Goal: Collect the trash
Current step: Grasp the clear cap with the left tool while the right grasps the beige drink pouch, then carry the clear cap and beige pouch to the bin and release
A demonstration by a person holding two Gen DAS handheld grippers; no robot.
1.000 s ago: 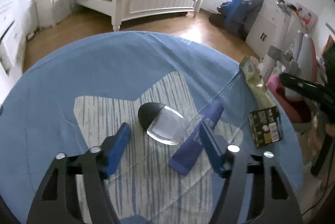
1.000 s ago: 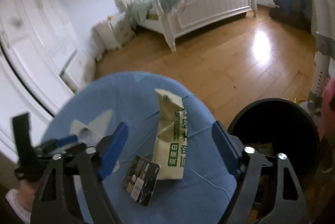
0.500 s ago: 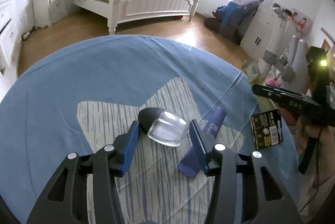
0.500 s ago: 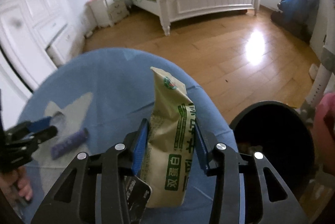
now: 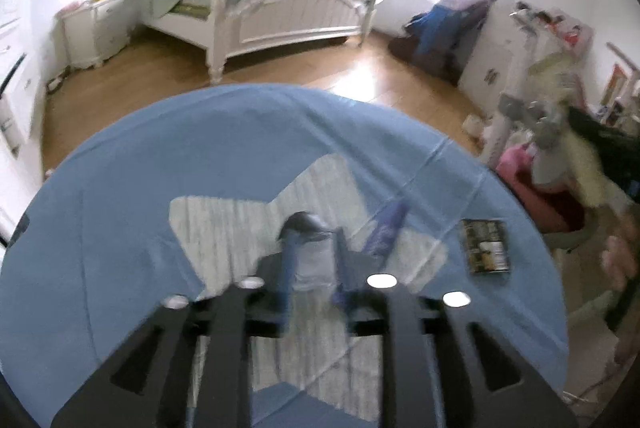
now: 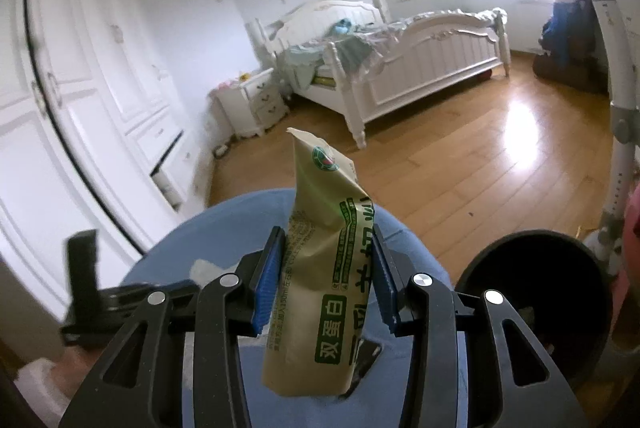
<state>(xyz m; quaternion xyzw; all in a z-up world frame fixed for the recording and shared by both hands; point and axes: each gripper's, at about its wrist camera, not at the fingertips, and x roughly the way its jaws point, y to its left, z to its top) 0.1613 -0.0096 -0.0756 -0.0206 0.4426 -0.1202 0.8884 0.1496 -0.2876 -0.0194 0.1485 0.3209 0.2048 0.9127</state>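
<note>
— Right gripper (image 6: pixel 326 278)?
— Clamped mid-body on the milk pouch (image 6: pixel 324 268), lifted above the blue table (image 6: pixel 224 224), bin (image 6: pixel 536 304) just beside. Light, soft, crushable; the middle is the sound hold.
— Left gripper (image 5: pixel 312 264)?
— Closed on the clear bottle with black cap (image 5: pixel 310 252), resting on the table's star patch. Light, slippery; picture blurred.

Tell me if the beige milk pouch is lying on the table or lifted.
Lifted: the right claw is shut on the milk pouch, holding it upright above the blue table.
</note>
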